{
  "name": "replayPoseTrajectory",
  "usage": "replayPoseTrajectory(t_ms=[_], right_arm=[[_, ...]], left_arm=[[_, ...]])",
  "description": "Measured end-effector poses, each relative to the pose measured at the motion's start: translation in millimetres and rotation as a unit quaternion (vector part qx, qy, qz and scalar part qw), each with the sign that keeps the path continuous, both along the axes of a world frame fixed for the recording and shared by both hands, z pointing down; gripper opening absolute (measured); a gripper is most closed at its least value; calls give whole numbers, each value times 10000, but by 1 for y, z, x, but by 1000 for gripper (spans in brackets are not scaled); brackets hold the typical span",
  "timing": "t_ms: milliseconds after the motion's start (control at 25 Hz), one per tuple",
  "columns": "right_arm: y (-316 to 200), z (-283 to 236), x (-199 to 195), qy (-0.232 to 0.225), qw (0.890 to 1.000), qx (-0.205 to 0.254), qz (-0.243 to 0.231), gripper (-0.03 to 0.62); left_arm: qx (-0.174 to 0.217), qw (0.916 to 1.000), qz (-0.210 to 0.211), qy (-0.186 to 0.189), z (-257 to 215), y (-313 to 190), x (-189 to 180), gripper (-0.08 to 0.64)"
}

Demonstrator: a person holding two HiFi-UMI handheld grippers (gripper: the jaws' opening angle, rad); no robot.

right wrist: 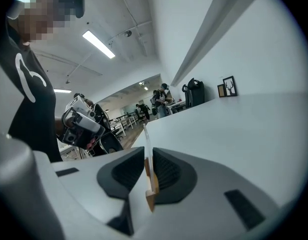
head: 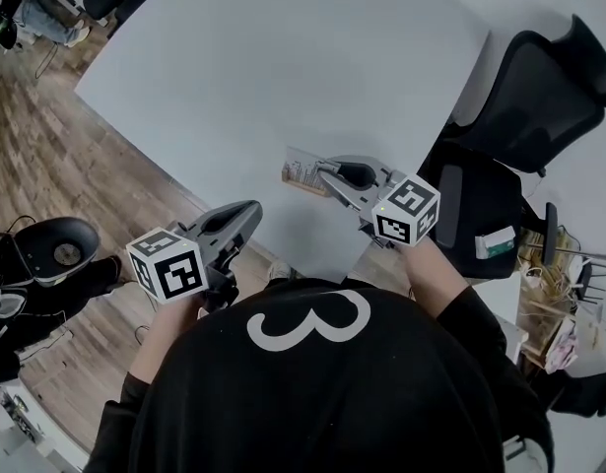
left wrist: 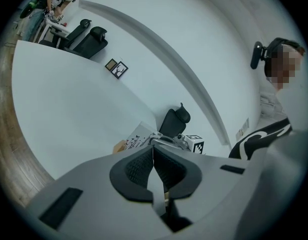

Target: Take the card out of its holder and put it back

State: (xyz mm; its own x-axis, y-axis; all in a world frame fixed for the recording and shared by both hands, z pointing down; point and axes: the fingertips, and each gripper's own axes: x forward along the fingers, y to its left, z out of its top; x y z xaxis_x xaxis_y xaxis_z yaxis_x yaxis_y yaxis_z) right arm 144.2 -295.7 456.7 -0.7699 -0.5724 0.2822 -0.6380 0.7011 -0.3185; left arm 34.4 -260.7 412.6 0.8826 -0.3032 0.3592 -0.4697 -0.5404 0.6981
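The take-out step is judged just starting: the card (head: 303, 163), upright in its wooden holder (head: 299, 178) near the table (head: 283, 57) edge, is pinched edge-on by the narrowly closed right tool (head: 329, 176), the left tool (left wrist: 152, 150) is held shut and empty, and a straight upward pull is needed next.

White table (head: 283, 67), black office chair (head: 539, 97) (at its right), wooden floor (head: 46, 166)

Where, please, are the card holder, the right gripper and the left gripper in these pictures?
card holder (head: 294, 177), head view, on its wooden base.
right gripper (head: 323, 171), head view, midway between the tips of its fingers.
left gripper (head: 257, 208), head view, midway between the tips of its fingers.
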Motion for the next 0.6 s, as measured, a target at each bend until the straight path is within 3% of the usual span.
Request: replayPoseTrajectory(t_ms=[600], right_arm=[[2, -7, -2, 209, 9994, 255, -124, 26]], left_arm=[[102, 9999, -120, -64, -3, 1, -11, 14]])
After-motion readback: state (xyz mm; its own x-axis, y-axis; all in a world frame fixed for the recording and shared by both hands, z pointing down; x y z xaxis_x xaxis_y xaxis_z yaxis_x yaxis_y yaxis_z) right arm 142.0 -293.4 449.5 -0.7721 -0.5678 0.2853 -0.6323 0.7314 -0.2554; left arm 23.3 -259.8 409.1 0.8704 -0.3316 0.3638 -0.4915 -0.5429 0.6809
